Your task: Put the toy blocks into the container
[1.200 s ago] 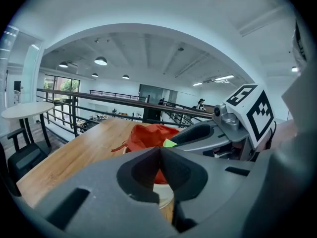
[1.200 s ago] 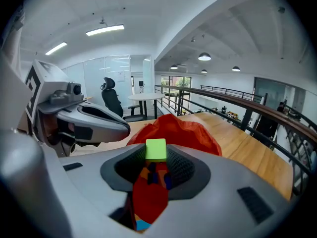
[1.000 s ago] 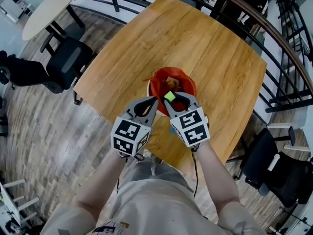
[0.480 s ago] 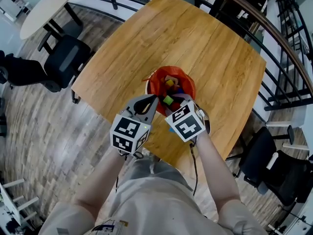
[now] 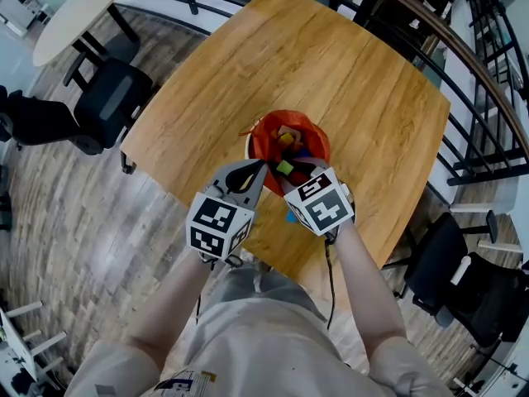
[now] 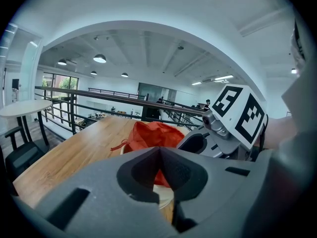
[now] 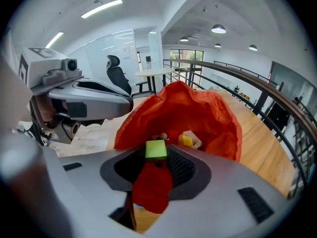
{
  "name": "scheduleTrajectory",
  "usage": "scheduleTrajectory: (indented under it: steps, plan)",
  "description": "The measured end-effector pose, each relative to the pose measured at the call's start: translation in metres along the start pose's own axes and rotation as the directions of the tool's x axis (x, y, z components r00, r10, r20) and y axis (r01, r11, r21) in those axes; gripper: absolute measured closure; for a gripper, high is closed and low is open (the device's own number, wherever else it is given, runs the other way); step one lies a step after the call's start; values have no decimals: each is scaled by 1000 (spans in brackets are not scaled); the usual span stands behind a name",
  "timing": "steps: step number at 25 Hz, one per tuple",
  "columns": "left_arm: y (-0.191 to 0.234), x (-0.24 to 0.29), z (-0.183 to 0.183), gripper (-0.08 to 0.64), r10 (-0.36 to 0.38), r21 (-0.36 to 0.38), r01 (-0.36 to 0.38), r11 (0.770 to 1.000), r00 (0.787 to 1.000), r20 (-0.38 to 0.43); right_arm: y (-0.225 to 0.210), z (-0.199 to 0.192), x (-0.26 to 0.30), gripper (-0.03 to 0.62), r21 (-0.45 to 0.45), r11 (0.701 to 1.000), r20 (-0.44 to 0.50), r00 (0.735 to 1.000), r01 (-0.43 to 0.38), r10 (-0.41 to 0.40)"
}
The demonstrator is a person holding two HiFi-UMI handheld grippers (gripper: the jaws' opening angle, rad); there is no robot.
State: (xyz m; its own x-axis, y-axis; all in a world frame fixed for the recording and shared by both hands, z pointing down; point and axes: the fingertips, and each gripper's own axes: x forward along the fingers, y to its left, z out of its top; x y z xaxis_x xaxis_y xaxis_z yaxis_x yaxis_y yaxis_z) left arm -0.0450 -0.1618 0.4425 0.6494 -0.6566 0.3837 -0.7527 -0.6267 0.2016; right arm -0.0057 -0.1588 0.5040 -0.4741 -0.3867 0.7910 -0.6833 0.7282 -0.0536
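Observation:
A white container lined with a red bag (image 5: 266, 143) stands near the front edge of the wooden table, with several coloured blocks inside, among them a yellow block (image 7: 185, 141). My right gripper (image 5: 287, 173) tilts down over the near rim, shut on a green block (image 5: 283, 167). In the right gripper view the green block (image 7: 156, 149) sits between the jaw tips, over the bag's mouth (image 7: 208, 118). My left gripper (image 5: 259, 167) is shut with nothing in it, its tips (image 6: 159, 151) just left of the red bag (image 6: 148, 135).
The table (image 5: 331, 64) spreads far beyond the container. Its front edge (image 5: 207, 205) runs under both grippers. A small blue piece (image 5: 290, 216) shows on the table below the right gripper. An office chair (image 5: 116, 106) stands at the left and a railing (image 5: 463, 64) at the right.
My right gripper has tipped downward and sunk a little toward the bag's mouth, the green block still in it. The left gripper has stayed where it was.

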Motion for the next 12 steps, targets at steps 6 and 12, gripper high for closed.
scheduleTrajectory:
  steps: [6, 12]
  plan:
    - [-2, 1, -1, 548, -5, -2, 5, 1000, 1000, 0, 0, 1, 0, 451, 4, 1000, 15, 1000, 11, -11]
    - [-3, 0, 3, 548, -4, 4, 4, 1000, 1000, 4, -3, 3, -2, 451, 23, 1000, 37, 999, 18, -19]
